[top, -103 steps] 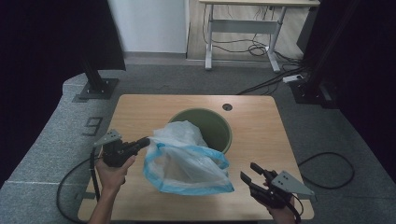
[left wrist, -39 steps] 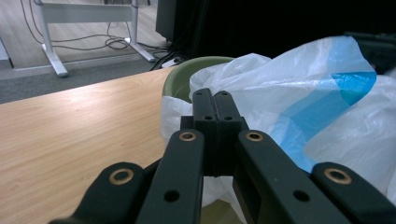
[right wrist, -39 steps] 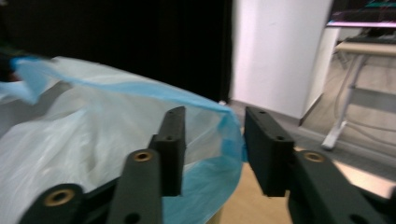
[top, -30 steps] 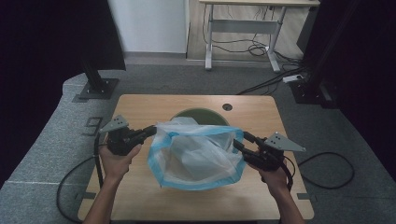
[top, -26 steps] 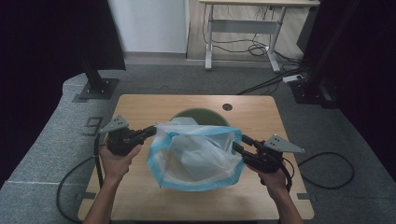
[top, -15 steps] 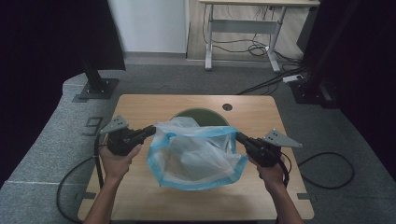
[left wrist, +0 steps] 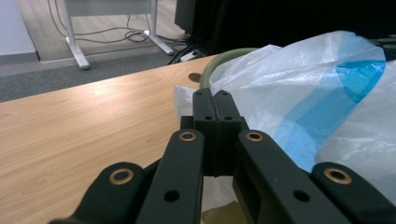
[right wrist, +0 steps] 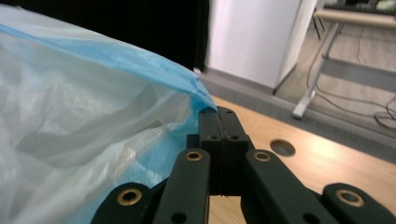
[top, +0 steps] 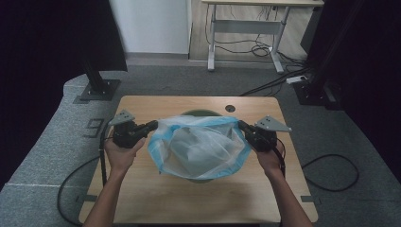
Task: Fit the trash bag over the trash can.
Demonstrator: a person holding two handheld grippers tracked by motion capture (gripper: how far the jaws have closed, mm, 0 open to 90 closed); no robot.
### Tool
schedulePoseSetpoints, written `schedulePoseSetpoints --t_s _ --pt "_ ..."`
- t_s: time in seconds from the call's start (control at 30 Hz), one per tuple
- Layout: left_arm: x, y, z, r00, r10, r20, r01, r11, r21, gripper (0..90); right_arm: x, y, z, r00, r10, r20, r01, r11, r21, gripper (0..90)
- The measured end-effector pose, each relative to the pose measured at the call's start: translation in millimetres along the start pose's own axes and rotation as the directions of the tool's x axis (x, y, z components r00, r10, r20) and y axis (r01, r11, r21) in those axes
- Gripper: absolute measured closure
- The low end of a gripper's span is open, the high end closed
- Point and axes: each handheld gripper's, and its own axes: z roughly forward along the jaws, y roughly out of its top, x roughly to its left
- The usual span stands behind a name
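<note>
High view: a translucent white plastic bag with a blue rim [top: 201, 146] is being held stretched open over a round olive-green bin [top: 201, 113] on the light wooden table [top: 156, 198]. Its left edge is being pinched by the left tool [top: 152, 126], whose jaws are pressed together on the film. Its right edge is being clamped in the same way by the right tool [top: 242, 126].
</note>
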Motion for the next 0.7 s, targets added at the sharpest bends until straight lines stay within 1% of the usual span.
schedulePoseSetpoints --t_s 0.07,0.23,0.37,0.43,0.53,0.6,0.7 --pt "2.0 1.1 5.0 0.9999 0.004 -0.015 -0.004 0.9999 0.009 90.0 -3.8 -2.4 7.8 0.9999 0.003 0.014 -0.003 1.0 0.019 89.1" --pt "13.8 3.6 16.6 0.9993 -0.033 -0.017 0.034 0.9994 0.006 90.0 -11.4 -3.5 24.4 0.9987 0.025 0.044 -0.027 0.999 0.037 89.1" --pt "20.8 5.1 25.0 0.9987 -0.041 -0.031 0.041 0.9991 0.012 90.0 -13.5 -1.2 35.8 0.9971 0.038 0.065 -0.041 0.998 0.043 89.1" --pt "25.8 5.4 28.7 0.9982 -0.051 -0.033 0.051 0.9986 0.014 90.0 -14.5 0.6 40.4 0.9966 0.039 0.073 -0.042 0.998 0.04 89.0" --pt "32.6 5.0 35.4 0.9972 -0.064 -0.039 0.065 0.9976 0.025 90.0 -16.5 1.8 48.5 0.9954 0.04 0.087 -0.045 0.998 0.055 89.1" --pt "35.3 4.1 39.7 0.9968 -0.066 -0.045 0.068 0.9971 0.036 90.0 -16.8 1.2 54.3 0.9947 0.034 0.097 -0.041 0.997 0.065 89.0" --pt "37.3 2.9 44.6 0.9964 -0.069 -0.049 0.071 0.9966 0.043 90.0 -18.2 -2.0 62.4 0.9936 0.046 0.104 -0.054 0.996 0.077 89.0"
